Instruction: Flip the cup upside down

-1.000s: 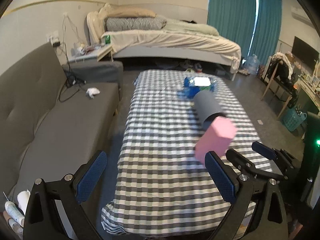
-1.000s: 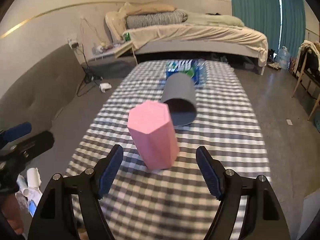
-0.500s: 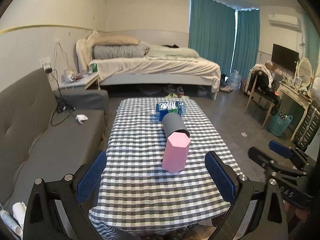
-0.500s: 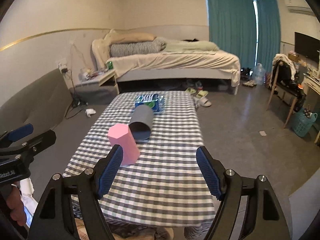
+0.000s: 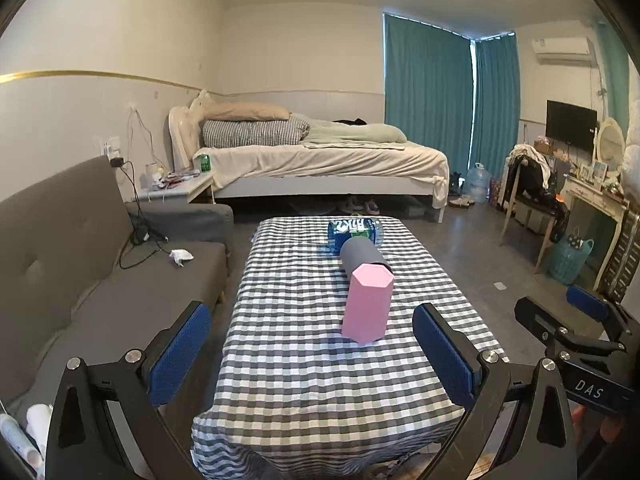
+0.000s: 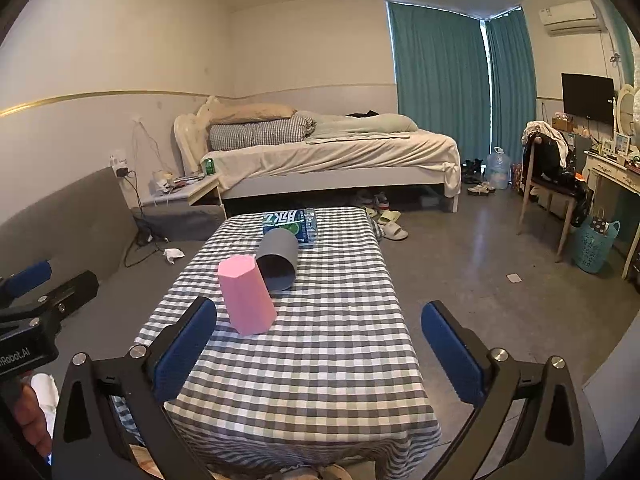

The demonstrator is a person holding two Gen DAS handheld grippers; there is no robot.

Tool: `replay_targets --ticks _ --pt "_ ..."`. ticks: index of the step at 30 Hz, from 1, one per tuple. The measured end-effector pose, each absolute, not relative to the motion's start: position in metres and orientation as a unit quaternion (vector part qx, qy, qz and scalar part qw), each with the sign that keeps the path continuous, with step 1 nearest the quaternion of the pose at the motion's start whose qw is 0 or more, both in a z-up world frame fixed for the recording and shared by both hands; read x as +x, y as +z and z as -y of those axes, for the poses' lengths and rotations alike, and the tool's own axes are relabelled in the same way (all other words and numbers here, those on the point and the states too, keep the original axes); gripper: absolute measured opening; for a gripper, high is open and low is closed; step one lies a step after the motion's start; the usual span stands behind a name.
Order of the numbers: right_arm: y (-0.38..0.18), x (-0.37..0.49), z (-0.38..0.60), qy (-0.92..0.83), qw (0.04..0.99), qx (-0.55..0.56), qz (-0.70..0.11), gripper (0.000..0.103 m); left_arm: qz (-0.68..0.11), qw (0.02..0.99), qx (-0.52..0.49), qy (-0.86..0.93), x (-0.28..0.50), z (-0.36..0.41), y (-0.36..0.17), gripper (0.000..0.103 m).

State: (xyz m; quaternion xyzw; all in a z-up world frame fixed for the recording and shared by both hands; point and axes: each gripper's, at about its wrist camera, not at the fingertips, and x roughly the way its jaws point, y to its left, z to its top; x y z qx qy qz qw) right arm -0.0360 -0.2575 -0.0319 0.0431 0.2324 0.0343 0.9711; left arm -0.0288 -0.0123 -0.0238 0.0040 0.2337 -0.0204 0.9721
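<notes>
**Pink cup stands mouth-down on the worktop, both tongs held back**

The pink cup (image 5: 367, 305) stands on the checked worktop (image 5: 320, 368) with its closed hexagonal end up and its mouth on the cloth; it leans a little. Just behind it a grey cup (image 5: 362, 254) lies on its side, its open mouth turned towards the pink one, the two so close I cannot tell if they touch; beyond that lies a pack of bottles (image 5: 354, 230) near the far edge.

The left tongs (image 5: 312, 354) hang at the near end of the worktop with blue pads wide apart and nothing between them; the right tongs (image 6: 320, 354) are likewise spread and empty, well short of the pink cup. A grey sofa (image 5: 80, 264) runs along the left; a bed (image 5: 320, 160) fills the far wall.
</notes>
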Motion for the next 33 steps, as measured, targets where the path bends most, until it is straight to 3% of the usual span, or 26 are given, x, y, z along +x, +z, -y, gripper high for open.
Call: replay_targets --ticks 33 --pt "-0.0376 -0.0385 0.2576 0.024 0.968 0.034 -0.246 0.103 -0.238 0.971 0.005 -0.01 -0.036 0.0102 -0.0257 0.103"
